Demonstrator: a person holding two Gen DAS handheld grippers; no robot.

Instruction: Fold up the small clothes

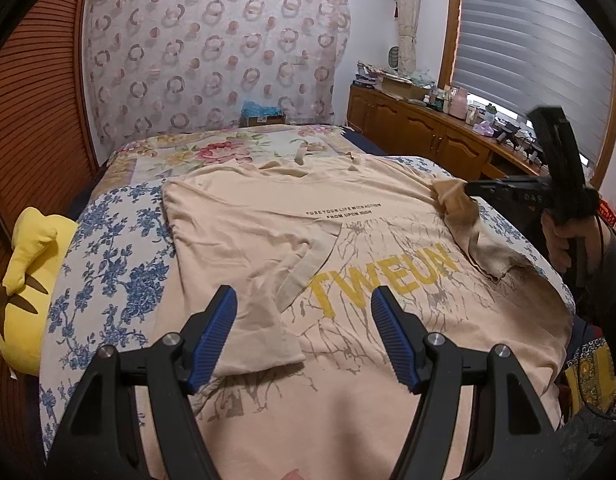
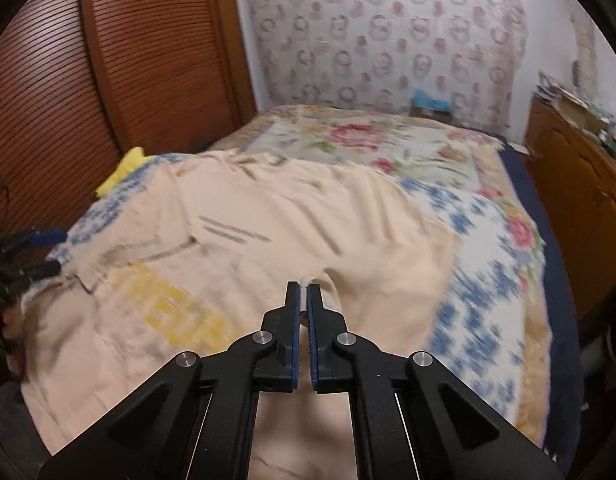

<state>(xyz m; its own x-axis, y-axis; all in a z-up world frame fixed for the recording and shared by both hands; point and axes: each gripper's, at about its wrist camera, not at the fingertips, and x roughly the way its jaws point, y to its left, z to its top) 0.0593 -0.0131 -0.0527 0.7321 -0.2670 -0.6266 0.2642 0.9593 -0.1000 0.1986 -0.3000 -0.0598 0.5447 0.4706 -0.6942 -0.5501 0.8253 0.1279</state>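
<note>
A beige T-shirt point(image 1: 371, 240) with yellow letters lies spread on the bed; its left sleeve point(image 1: 268, 280) is folded in over the chest. My left gripper point(image 1: 304, 312) is open and empty, hovering just above the folded sleeve. My right gripper point(image 1: 467, 190) is shut on the shirt's right sleeve point(image 1: 463, 216) and lifts it off the bed. In the right wrist view, which is blurred, the right gripper point(image 2: 306, 286) pinches a beige fold of the T-shirt point(image 2: 268, 216).
The bed has a blue-flowered cover point(image 1: 108, 264) and a rose quilt point(image 1: 220, 152) behind it. A yellow plush toy point(image 1: 28, 280) lies at the bed's left edge. A wooden slatted wall point(image 1: 32, 112) is on the left, a cluttered wooden cabinet point(image 1: 419, 128) on the right.
</note>
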